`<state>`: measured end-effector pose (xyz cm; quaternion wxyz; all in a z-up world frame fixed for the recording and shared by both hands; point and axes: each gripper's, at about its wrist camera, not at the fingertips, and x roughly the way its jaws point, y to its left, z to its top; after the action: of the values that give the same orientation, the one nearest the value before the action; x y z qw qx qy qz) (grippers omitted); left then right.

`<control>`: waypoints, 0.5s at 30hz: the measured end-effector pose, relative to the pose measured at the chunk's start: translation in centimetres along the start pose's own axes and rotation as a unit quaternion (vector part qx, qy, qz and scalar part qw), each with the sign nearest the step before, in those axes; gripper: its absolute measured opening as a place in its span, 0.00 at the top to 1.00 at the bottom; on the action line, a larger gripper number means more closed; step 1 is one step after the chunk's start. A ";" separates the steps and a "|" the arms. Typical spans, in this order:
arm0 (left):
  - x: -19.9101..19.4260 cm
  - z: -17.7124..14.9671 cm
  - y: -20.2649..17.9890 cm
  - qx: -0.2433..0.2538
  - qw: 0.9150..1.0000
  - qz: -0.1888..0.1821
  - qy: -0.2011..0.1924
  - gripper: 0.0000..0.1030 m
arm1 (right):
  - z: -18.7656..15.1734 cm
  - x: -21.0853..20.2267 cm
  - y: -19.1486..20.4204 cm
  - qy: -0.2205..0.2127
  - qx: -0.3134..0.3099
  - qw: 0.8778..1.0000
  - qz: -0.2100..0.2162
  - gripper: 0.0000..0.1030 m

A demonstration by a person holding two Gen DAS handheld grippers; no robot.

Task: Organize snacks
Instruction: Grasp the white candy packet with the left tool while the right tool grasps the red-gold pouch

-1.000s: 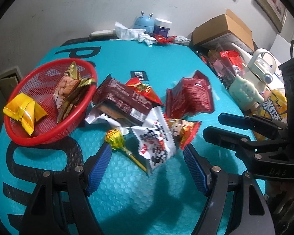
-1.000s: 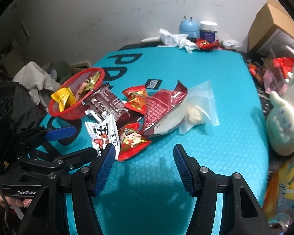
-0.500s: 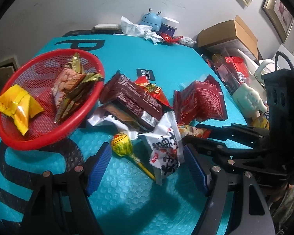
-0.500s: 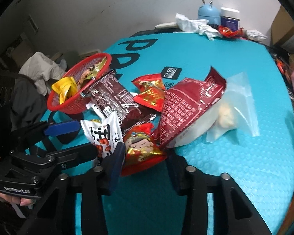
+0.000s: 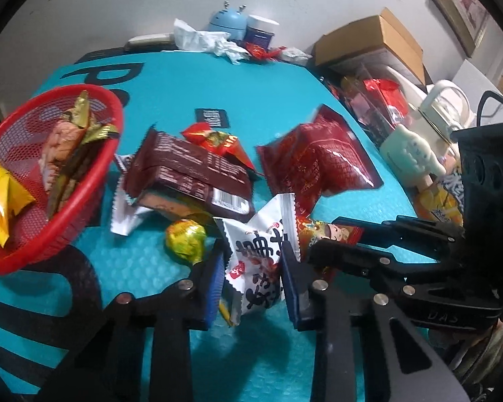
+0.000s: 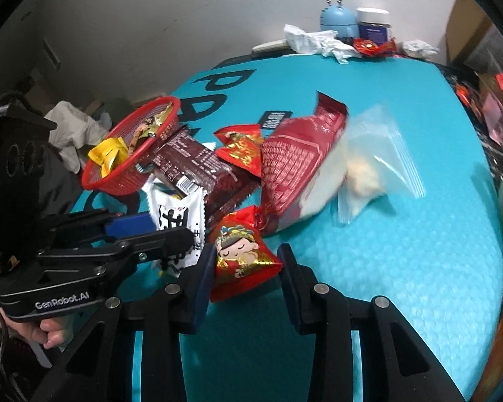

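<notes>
With both sets of jaws having just closed, the pick-up step is in hand: the left gripper (image 5: 253,269) is clamped on the white packet (image 5: 260,258), and the right gripper (image 6: 246,268) on the small red packet (image 6: 243,256), both at the near edge of the snack pile on the teal surface (image 6: 402,268). Next, each packet probably needs lifting clear and carrying to the red basket (image 5: 94,201) at the left, without dragging the lollipop (image 5: 184,239) lying beside the white packet.

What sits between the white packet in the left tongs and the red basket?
The white packet is clamped in the left tongs. Toward the red basket, the lollipop lies beside it and the brown packet leans by the rim.
</notes>
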<state>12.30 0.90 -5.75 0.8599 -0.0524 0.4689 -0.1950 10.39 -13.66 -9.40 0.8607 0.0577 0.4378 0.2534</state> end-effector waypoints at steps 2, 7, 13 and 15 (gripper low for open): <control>0.0 -0.3 -0.5 0.006 1.000 -0.006 0.004 0.70 | -0.4 -0.4 -0.1 -0.001 0.004 1.000 -0.002 0.64; -0.1 -1.2 -2.2 0.025 0.999 -0.028 0.022 0.70 | -1.7 -1.6 -0.3 0.000 0.011 1.000 -0.011 0.64; -0.3 -2.3 -3.5 0.037 0.998 -0.038 0.039 0.70 | -3.5 -3.0 -0.8 0.002 0.022 0.999 -0.023 0.64; -0.4 -2.6 -3.9 0.040 0.998 -0.033 0.048 0.70 | -4.0 -3.5 -0.8 0.002 0.024 0.999 -0.026 0.64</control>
<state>8.81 -2.26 -5.83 0.8311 -0.0234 0.4992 -0.2439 5.86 -16.60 -9.53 0.8644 0.0665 0.4471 0.2201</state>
